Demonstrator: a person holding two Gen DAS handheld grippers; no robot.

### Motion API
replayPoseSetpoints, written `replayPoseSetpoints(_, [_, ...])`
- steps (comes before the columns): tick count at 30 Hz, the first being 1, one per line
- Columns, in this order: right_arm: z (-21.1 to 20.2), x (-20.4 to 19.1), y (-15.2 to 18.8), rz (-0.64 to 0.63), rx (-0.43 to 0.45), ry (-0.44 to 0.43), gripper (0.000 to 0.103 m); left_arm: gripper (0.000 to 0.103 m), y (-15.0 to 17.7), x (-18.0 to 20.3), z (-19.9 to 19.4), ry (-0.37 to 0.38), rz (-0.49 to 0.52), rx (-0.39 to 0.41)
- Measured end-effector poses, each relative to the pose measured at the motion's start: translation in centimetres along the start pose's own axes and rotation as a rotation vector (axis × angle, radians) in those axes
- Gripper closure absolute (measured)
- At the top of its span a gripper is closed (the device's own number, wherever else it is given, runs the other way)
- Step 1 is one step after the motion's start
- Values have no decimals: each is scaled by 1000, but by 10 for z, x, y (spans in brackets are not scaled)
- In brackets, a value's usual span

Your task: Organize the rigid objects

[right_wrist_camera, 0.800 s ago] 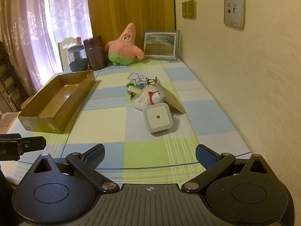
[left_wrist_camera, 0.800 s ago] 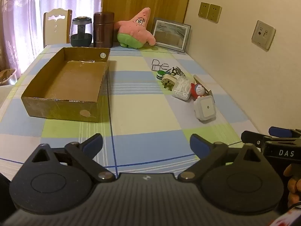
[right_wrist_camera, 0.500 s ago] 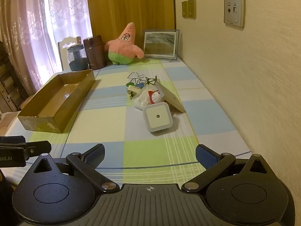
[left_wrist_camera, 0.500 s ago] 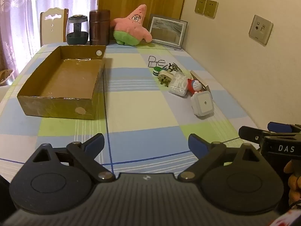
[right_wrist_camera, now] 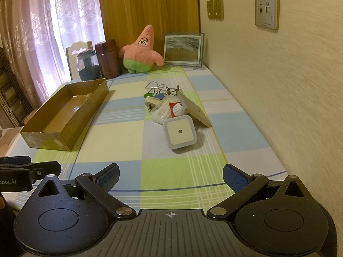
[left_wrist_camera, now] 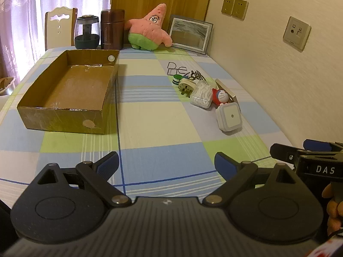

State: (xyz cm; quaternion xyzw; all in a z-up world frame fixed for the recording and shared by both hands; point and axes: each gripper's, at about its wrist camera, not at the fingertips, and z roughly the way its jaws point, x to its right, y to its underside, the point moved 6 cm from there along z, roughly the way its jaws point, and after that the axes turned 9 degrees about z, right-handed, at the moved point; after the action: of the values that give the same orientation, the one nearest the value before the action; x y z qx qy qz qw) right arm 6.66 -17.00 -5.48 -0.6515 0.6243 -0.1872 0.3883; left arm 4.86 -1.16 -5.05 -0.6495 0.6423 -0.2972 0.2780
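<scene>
With both tools spread wide and holding nothing, the right tool (right_wrist_camera: 170, 176) faces the white square night-light (right_wrist_camera: 179, 131) at the near end of the clutter; approach it squarely, grip its flat sides; the cardboard box (left_wrist_camera: 64, 109) waits well apart, left.

Left gripper (left_wrist_camera: 166, 163): jaws spread wide, nothing between the blue pads (left_wrist_camera: 109, 164), held low and level
Right gripper (right_wrist_camera: 170, 176): jaws equally wide, empty, level beside the left one
Right hand (left_wrist_camera: 332, 205): only fingers show, wrapped on the handle
</scene>
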Motion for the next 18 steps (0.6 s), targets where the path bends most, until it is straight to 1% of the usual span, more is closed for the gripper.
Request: replayPoseSetpoints(18, [0,1,0,3,-1,-1,3,9,-2,0,-3,3,-7,4])
